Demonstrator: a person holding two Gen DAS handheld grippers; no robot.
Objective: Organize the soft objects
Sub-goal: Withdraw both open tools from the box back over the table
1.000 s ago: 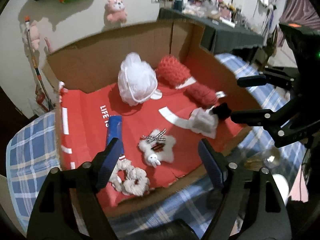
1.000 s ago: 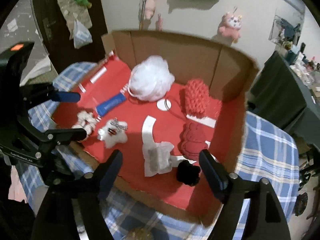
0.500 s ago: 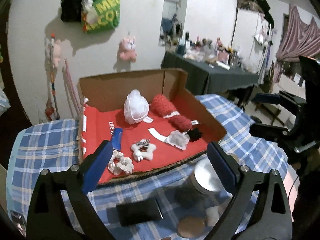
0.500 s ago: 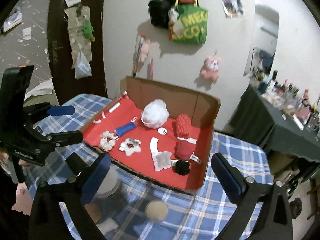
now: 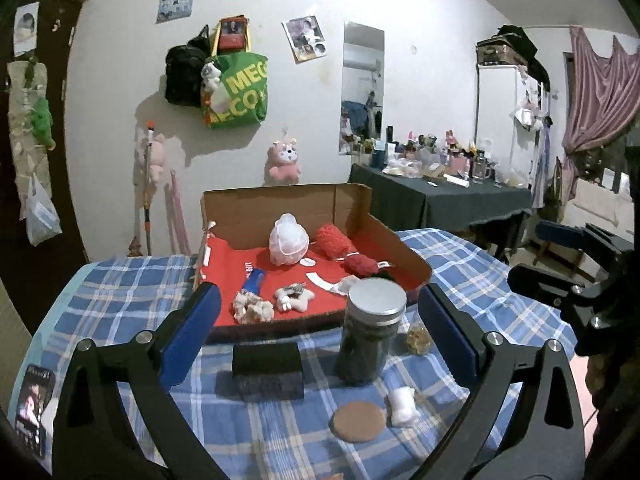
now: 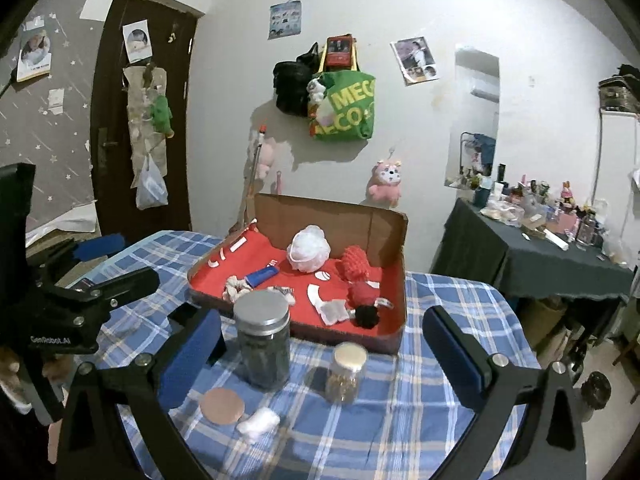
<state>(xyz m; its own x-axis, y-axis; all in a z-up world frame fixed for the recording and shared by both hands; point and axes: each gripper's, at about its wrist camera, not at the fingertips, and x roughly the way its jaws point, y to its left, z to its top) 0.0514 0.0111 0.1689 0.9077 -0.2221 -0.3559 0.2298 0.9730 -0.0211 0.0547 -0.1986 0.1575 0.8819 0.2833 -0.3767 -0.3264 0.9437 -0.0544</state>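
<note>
A cardboard box (image 5: 280,200) (image 6: 328,216) with a red lining stands on the checked table. It holds a white mesh puff (image 5: 289,240) (image 6: 309,249), two red knitted pieces (image 5: 334,241) (image 6: 362,292), a blue tube (image 5: 254,280), a white star plush (image 5: 294,298), a cream scrunchie (image 5: 252,308) and a black pompom (image 6: 367,316). A small white cotton wad (image 5: 402,400) (image 6: 258,426) lies on the cloth outside the box. My left gripper (image 5: 319,300) hangs well back from the box, its jaws opening with nothing between them. My right gripper (image 6: 323,322) is open and holds nothing.
In front of the box stand a dark jar with a silver lid (image 5: 370,336) (image 6: 264,340), a small gold-lidded jar (image 6: 346,372), a cork coaster (image 5: 358,420) and a black block (image 5: 267,368). A dark-clothed side table (image 6: 560,264) with bottles is at the right.
Both grippers drew back from over the box and tilted upward. Their jaws spread wider. The jars, coaster and cotton wad in front of the box came into view.
</note>
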